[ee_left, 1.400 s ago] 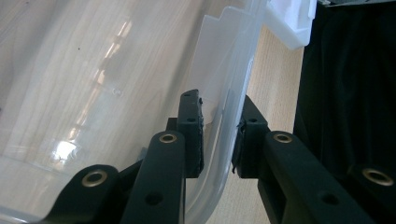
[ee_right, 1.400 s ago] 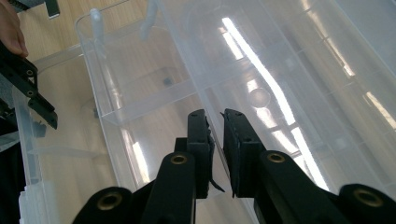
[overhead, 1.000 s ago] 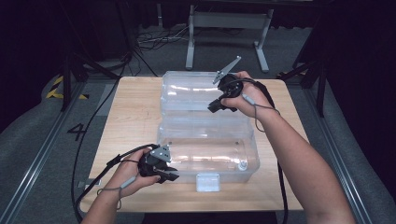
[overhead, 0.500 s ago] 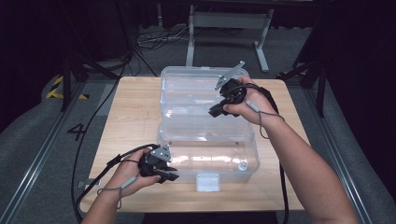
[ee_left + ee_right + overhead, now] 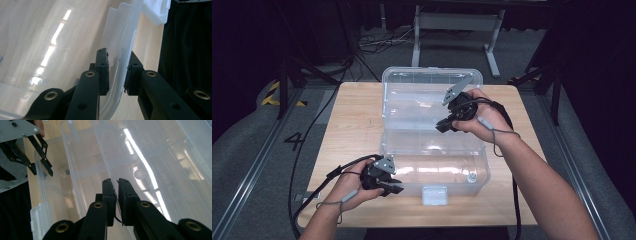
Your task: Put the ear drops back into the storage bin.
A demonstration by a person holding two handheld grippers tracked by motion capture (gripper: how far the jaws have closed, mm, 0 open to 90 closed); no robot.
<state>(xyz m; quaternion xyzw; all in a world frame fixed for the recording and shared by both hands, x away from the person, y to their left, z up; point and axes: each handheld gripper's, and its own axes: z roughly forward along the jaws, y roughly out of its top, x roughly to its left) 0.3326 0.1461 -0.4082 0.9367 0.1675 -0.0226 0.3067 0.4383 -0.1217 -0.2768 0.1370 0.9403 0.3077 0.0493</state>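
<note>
While the clear plastic storage box (image 5: pixel 434 165) sits at the centre of the high view with its lid (image 5: pixel 427 97) swung back toward the upper middle, the left gripper (image 5: pixel 387 186) straddles the box's front wall (image 5: pixel 120 75), jaws partly open with a gap on either side. The right gripper (image 5: pixel 444 125) hovers over the lid's inner face, jaws nearly closed on nothing. With only a loose hold at lower left, the light, slick box could skid on the wooden table (image 5: pixel 357 115) if the right gripper pushes the lid.
</note>
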